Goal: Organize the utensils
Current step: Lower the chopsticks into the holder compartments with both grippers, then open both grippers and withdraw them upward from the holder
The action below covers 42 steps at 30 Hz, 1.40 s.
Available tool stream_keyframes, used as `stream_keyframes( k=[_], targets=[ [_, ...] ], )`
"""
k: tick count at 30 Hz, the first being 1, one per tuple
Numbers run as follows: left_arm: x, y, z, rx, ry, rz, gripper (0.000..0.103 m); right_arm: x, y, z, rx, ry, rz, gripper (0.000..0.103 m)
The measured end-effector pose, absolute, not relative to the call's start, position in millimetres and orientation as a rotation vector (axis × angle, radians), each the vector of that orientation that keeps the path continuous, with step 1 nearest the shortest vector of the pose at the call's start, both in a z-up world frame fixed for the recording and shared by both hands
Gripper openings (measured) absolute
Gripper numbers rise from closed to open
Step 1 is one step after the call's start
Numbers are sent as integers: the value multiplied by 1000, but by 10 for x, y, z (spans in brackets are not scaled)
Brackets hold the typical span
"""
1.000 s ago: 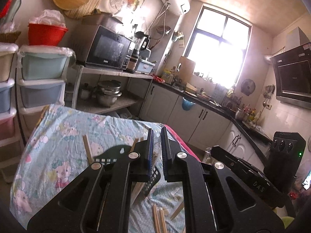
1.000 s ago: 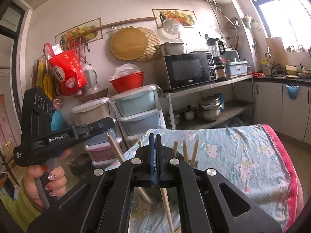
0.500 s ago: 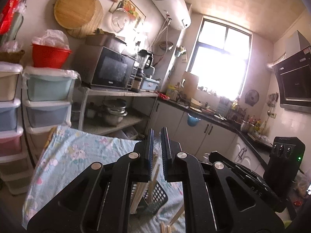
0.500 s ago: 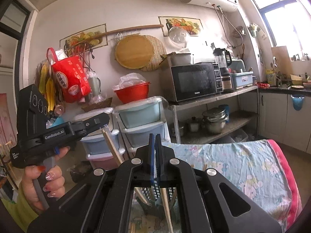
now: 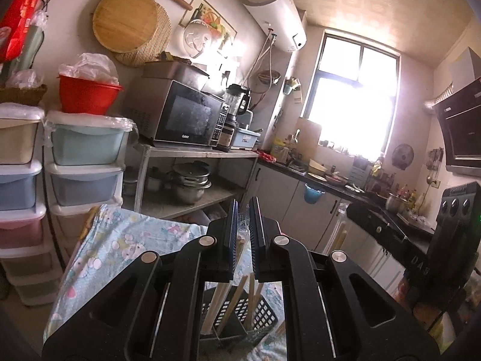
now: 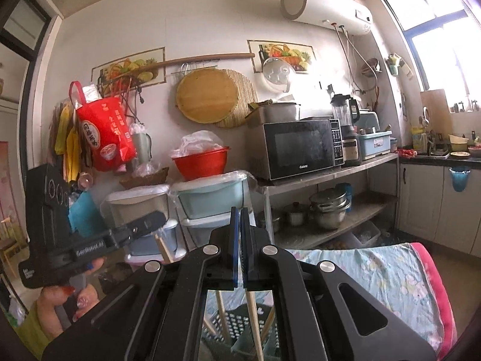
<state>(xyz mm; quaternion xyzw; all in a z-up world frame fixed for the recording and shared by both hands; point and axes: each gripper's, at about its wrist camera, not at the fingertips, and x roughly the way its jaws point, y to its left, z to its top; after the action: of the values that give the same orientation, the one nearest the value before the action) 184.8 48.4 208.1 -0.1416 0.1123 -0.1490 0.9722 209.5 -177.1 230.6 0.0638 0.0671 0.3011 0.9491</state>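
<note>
Landmark: black mesh basket (image 5: 264,316), standing on the surface (image 5: 120,249) covered with a pale blue cartoon-print cloth, pink-red border along its right edge in the right wrist view.

Left claw (image 5: 243,234) sits above the basket, jaws nearly closed with a thin slit between the blue pads; a strip of clear plastic wrap shows in the slit, but whether it is pinched cannot be told. Right claw (image 6: 239,246) is also above the basket (image 6: 240,325), jaws fully closed; a wooden chopstick (image 6: 254,322) runs from just under the pads down into the basket, though the actual grip is hidden behind the claw body.

Chopsticks (image 5: 222,303) stand tilted inside the basket, leaning on its rim. One more chopstick (image 6: 163,248) pokes up left of the basket, under the left unit's nose.

Writing: "GenRobot.AI" on the left unit's side (image 6: 90,245), held by a hand (image 6: 57,310) with painted nails. "Galanz" on the microwave (image 6: 300,147) behind the basket. Red bag (image 6: 105,132) carries Chinese print, too small to read. "DAS" on the right unit (image 5: 421,258).

Room: bare cloth right of the basket up to the pink edge; stacked plastic drawers (image 5: 84,162) close behind the surface's far-left corner.
</note>
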Motion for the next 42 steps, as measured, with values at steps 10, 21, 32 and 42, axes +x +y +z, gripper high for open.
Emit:
stream_keyframes(
  k=[10, 21, 32, 42],
  targets=[
    [2041, 515, 1885, -304, 256, -287, 5, 2335, -1722, 2216, 136, 140, 600, 2],
    [2148, 536, 1686, -326, 297, -294, 5, 2603, -1665, 2036, 156, 173, 583, 2],
    [2193, 561, 1482, -354, 335, -308, 5, 2689, -1648, 1859, 186, 201, 595, 3],
    [2138, 620, 1340, -374, 374, -280, 19, 2681, -1669, 1572, 186, 271, 575, 17]
  ],
)
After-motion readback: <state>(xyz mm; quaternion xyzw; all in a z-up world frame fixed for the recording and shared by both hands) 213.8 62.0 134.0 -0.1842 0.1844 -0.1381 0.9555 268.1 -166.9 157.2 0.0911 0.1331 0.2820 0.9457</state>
